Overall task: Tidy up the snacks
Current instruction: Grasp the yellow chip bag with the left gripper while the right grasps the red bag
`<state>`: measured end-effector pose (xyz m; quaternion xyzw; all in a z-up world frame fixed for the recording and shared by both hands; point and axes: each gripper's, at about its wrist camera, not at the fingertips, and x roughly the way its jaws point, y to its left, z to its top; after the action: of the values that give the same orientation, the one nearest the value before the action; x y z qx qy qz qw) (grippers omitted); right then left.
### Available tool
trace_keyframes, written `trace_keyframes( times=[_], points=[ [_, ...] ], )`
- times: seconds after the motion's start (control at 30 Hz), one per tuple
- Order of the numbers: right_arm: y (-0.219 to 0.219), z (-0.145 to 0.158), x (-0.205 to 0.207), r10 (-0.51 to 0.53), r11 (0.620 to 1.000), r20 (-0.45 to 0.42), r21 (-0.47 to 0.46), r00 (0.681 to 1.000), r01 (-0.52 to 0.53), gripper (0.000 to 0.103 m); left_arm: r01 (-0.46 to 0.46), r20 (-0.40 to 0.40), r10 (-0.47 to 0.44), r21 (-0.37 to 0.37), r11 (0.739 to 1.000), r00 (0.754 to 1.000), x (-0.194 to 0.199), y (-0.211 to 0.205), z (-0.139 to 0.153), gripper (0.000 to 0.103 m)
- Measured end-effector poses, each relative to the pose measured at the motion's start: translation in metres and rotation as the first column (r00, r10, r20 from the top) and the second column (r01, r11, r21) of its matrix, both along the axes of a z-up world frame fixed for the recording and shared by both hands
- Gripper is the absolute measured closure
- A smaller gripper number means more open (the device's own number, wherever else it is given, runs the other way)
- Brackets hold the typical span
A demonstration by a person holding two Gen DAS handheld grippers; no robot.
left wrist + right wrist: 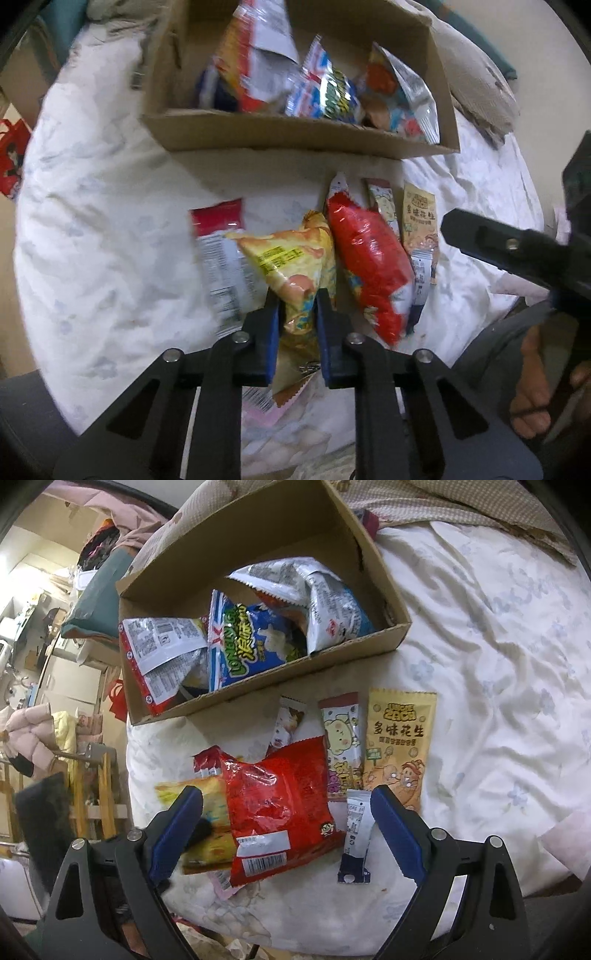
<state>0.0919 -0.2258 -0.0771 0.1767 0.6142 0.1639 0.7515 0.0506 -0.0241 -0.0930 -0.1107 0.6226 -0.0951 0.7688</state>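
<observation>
The left fingers (297, 299) are pinching the near end of the yellow bag (291, 266), their blue pads pressing into the wrapper from both sides. The bag is lying on the bed (103, 221), its far end pointing toward the box (295, 134). Just left of it, partly under it, a red-and-white packet (218, 243) is lying blurred. Touching its right side is the red bag (369, 258), and right of that two narrow packets are lying side by side: a striped stick (384, 203) and a tan peanut packet (421, 225). The right gripper's finger (480, 236) is reaching in from the right edge, with the person's hand (535, 387) below it.

The right fingers (286, 795) are standing wide open, hovering over the red bag (280, 805) without touching it. The left pad is sitting above the yellow bag (214, 812), the right pad near the peanut packet (399, 746). Between the pads, right of the red bag, a small white sachet (356, 830) is lying on the bed (498, 664). Beyond it the striped stick (341, 746) is lying just left of the peanut packet, and another small packet (288, 720) is peeking out beyond the red bag.

At the far side, the cardboard box (258, 690) is sitting on the bed, open-topped, holding several packets: a blue bag (243, 646) in the middle, a red-edged white one (159, 653) at the left and a crumpled silver one (314, 598) at the right.
</observation>
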Motion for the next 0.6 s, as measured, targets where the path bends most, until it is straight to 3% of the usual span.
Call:
trace_keyframes(
  times=[0.23, 0.4, 0.6],
  points=[
    [0.027, -0.012, 0.001, 0.106, 0.994, -0.049, -0.029, 0.993, -0.107, 0.008, -0.059, 0.026, 0.059, 0.025, 0.998, 0.998, -0.002, 0.038, 0.030, 0.090],
    [0.055, -0.030, 0.002, 0.194, 0.975, -0.089, -0.090, 0.977, -0.202, 0.008, -0.100, 0.035, 0.099, 0.039, 0.994, 0.995, 0.003, 0.053, 0.025, 0.090],
    [0.068, -0.061, 0.001, 0.213, 0.965, -0.165, -0.120, 0.963, -0.234, 0.008, -0.108, 0.051, 0.105, 0.063, 0.992, 0.993, 0.003, 0.055, 0.021, 0.090]
  ],
)
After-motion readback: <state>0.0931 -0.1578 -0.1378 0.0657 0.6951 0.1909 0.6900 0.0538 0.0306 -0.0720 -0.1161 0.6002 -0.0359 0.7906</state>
